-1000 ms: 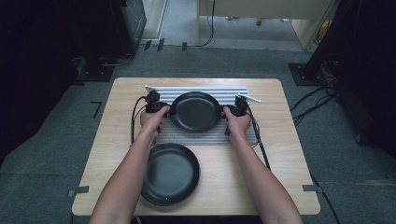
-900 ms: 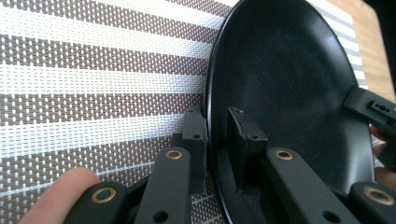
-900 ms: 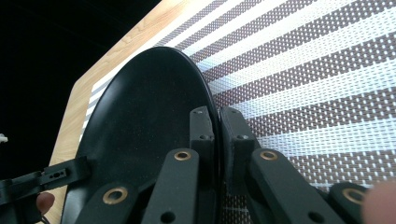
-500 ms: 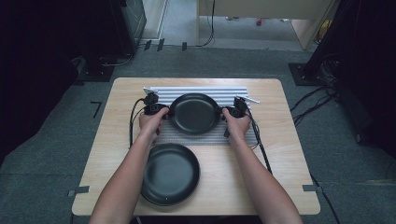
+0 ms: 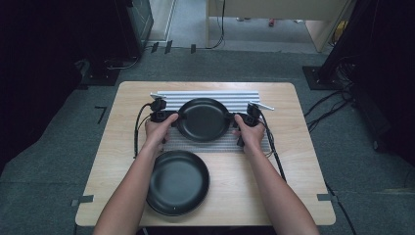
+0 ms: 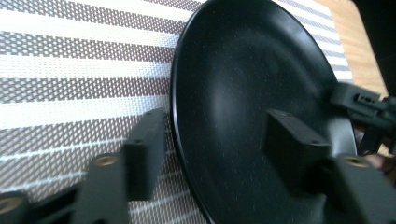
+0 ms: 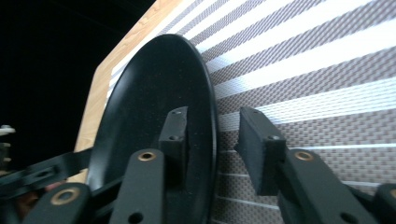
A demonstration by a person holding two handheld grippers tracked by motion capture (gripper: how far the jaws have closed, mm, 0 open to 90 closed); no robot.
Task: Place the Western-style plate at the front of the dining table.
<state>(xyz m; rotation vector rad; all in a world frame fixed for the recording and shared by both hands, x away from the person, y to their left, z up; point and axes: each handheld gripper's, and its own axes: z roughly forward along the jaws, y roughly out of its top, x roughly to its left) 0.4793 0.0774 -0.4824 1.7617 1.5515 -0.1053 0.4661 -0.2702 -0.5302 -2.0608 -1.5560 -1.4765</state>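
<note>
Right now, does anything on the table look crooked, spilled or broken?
Nothing stands out. The round black pan sits flat on the striped woven placemat, which lies square on the wooden table. A second round black pan rests flat nearer the person. No spills or damage show.

second pan (image 5: 178, 182) (near edge) blocks retreat

A second black pan (image 5: 177, 182) sits near the table's (image 5: 288, 161) front edge; black cables (image 5: 337, 98) (several, loose) lie on the grey floor (image 5: 58, 161) at right
</note>
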